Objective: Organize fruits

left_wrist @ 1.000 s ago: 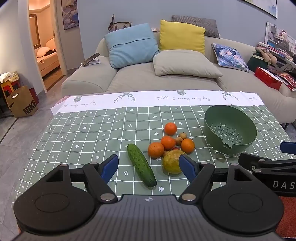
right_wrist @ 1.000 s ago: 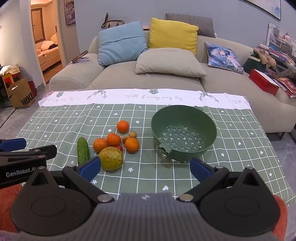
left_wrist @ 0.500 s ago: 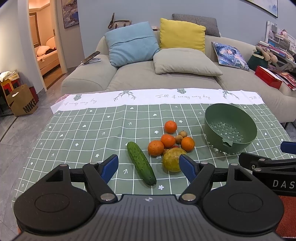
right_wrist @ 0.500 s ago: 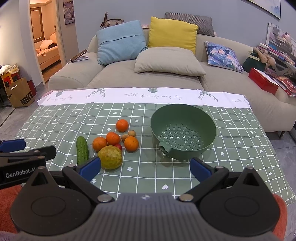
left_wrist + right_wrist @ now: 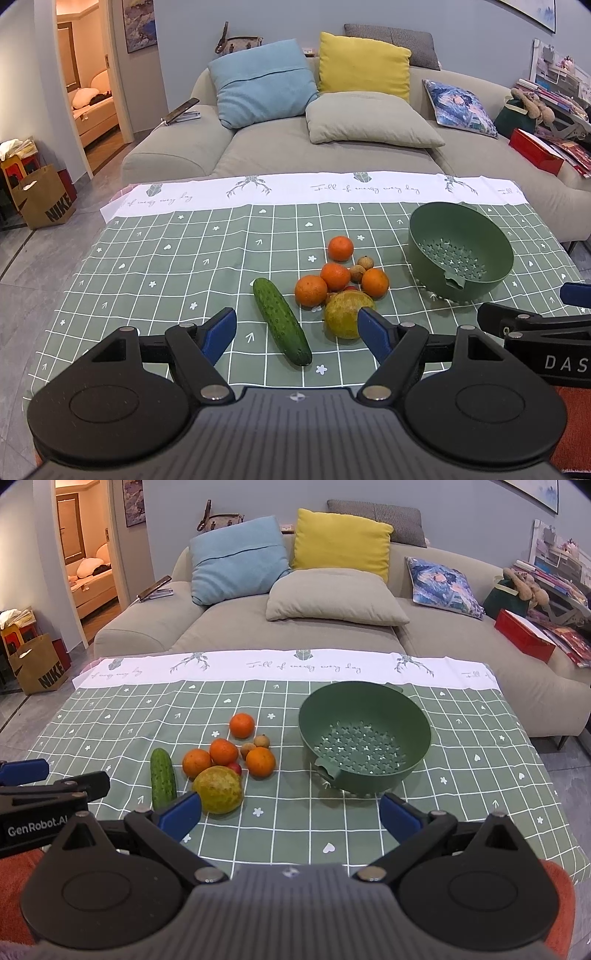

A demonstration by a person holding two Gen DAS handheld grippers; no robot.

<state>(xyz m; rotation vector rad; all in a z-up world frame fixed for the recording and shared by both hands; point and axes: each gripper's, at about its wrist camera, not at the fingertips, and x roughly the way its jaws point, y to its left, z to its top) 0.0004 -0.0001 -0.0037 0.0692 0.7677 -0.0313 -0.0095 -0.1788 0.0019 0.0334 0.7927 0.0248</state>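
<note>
The fruit pile lay mid-cloth: four oranges (image 5: 336, 276), two small brown fruits (image 5: 360, 272), a red fruit (image 5: 234, 768) mostly hidden, and a large yellow-green fruit (image 5: 346, 313) at the pile's 6 o'clock edge. A cucumber (image 5: 281, 324) lay just beside the pile at its 9 o'clock, apart from the oranges. The green colander (image 5: 364, 738) stood empty at the pile's 3 o'clock, well apart from it.

Change over the last second: almost none. The fruit, cucumber and colander kept their places; both views only drifted slightly, the left one lifting a little. Judgement: sorting had not begun, nothing was in the colander, and every piece was left to move.

Left gripper (image 5: 297, 328): jaws spread wide, empty, held above the near edge of the checked tablecloth (image 5: 166, 266). The cucumber tip lay between its fingers in that view, the yellow-green fruit at about 1 o'clock beside the right finger.

Right gripper (image 5: 291, 814): also spread wide and empty. The yellow-green fruit sat at its 11 o'clock, the colander at 1 o'clock. Neither gripper touched anything.
</note>
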